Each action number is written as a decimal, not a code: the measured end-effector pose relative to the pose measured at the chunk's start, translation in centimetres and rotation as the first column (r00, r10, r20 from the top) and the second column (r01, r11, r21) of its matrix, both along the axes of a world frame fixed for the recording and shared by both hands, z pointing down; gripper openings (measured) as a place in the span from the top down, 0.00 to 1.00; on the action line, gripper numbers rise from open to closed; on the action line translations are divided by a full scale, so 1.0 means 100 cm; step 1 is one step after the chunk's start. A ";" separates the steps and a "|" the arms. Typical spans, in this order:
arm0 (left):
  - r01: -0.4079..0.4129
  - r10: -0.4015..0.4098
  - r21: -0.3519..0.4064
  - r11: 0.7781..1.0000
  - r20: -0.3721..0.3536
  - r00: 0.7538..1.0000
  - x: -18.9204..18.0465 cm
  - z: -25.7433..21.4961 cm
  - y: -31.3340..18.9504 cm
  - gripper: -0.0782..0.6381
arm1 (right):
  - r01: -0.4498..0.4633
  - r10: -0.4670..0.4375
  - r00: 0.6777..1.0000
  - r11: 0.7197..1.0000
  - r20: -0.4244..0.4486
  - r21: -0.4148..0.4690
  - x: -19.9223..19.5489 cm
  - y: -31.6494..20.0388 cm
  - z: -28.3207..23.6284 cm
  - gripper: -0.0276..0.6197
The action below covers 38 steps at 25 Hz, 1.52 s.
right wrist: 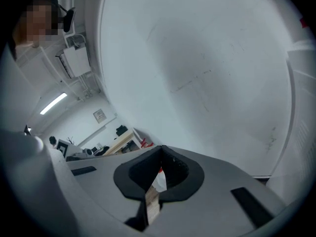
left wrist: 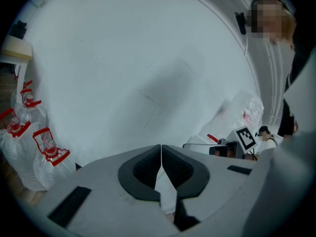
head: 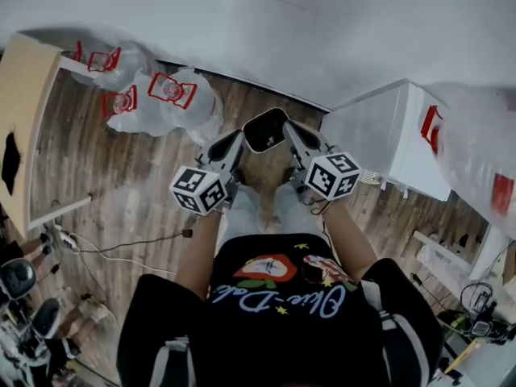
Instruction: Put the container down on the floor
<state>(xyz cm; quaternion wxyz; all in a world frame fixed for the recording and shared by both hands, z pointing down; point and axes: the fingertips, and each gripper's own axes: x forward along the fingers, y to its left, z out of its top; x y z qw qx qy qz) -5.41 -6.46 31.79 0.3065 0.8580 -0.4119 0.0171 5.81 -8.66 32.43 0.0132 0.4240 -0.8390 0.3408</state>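
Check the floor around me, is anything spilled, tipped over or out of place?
Nothing looks spilled or broken. The container appears to sit flat on the wood floor. The only untidy thing is a loose cable trailing across the floor at left.

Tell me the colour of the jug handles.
The handles are red, clearest in the head view.

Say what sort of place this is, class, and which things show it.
Probably an office or workroom: a plank floor with trailing cables, large clear jugs with red handles against the white wall, and desks with equipment in the right gripper view.
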 end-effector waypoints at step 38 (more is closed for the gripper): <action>-0.009 0.007 0.226 0.974 0.009 1.000 0.002 -0.109 0.015 0.88 | 0.066 -0.068 0.998 0.978 0.002 0.195 -0.029 0.015 -0.106 0.96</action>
